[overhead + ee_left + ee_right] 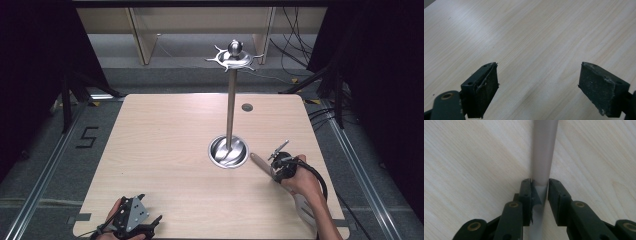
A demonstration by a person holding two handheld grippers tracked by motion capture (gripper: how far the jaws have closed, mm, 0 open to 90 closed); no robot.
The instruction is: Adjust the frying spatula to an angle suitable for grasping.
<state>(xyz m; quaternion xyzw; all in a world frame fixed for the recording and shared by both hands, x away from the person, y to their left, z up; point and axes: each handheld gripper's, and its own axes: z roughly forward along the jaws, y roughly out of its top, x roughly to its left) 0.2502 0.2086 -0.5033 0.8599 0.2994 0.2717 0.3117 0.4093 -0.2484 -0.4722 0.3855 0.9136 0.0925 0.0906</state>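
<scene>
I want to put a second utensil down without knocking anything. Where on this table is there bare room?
The table's left half is bare wood, from the far edge down to the left gripper, whose open fingers have only wood between them. The strip behind the metal stand is bare apart from a small grey disc. It is crowded at front right, where the right gripper clamps a grey handle beside the stand's base.

The stand [229,150] sits on the table [165,145], right of centre. Just right of its base lies a handle [260,164], perhaps a spatula's, near the front edge.
</scene>
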